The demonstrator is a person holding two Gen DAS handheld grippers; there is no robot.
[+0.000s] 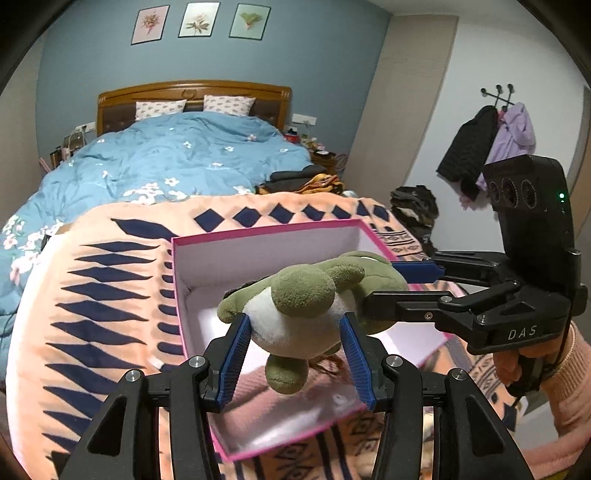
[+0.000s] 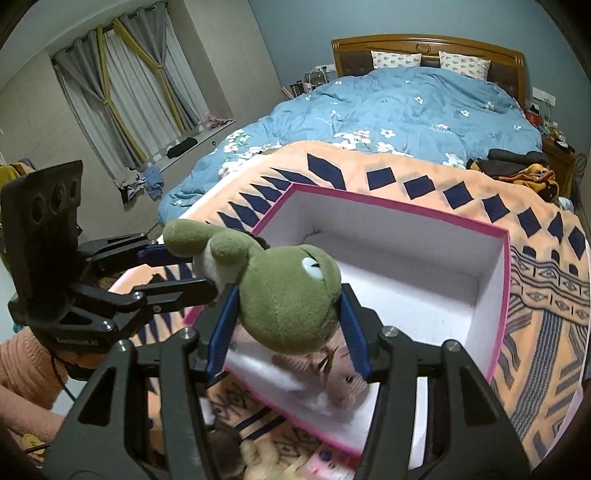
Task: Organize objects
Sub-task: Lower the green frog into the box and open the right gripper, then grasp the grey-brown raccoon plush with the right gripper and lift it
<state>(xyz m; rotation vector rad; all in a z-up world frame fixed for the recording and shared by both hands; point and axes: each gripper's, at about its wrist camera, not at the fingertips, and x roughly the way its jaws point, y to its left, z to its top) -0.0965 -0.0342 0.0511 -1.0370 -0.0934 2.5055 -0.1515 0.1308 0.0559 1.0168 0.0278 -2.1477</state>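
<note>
The room is a bedroom with a blue wall (image 1: 314, 55) and three flower pictures (image 1: 199, 20) hanging on it. A big bed has a brown wooden headboard (image 1: 192, 90), two spotted pillows (image 1: 160, 109) and a blue quilt with white flowers (image 1: 177, 155). Gray and yellow curtains (image 2: 122, 81) cover the window, and coats hang on a hook rack (image 1: 487, 144) on the white wall.

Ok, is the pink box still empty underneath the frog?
No: in the right wrist view a pink plush toy already lies on the floor of the pink box, below the green frog held by both grippers.
</note>
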